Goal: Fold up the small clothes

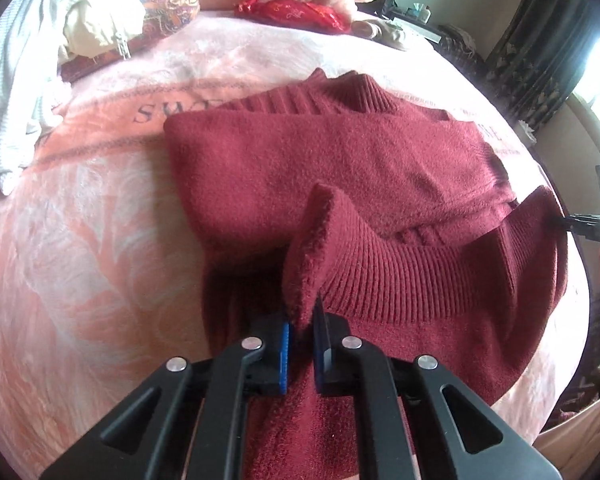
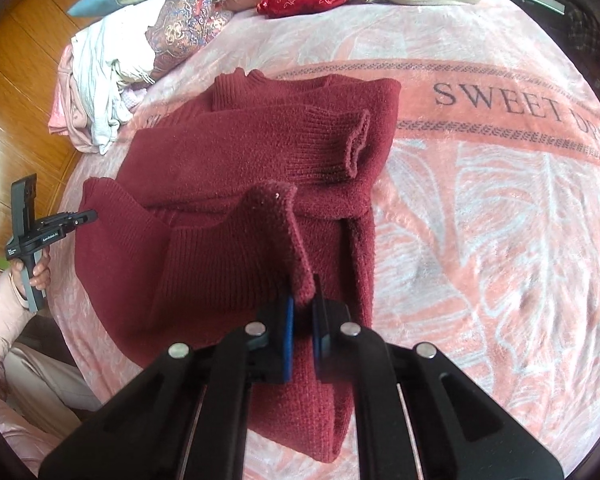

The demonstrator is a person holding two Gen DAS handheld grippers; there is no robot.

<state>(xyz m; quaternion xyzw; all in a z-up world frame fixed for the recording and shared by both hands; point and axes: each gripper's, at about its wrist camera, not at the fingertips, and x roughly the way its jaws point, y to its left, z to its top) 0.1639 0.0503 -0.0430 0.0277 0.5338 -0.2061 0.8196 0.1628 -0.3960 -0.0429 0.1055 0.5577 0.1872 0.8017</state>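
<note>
Pink bed blanket (image 2: 480,208): both grippers, L (image 1: 302,320) & R (image 2: 302,312), clamp red sweater (image 1: 340,168) hem.

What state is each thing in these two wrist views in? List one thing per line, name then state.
Left gripper: shut on the sweater's ribbed hem, lifting it.
Right gripper: shut on the other hem corner, lifted.
Red sweater: on the bed, sleeves folded across the body, hem raised.
Sleeve cuff: lying open-ended on the chest.
Pink blanket: spread flat under the sweater.
Clothes pile: unfolded, heaped at the bed's edge.
</note>
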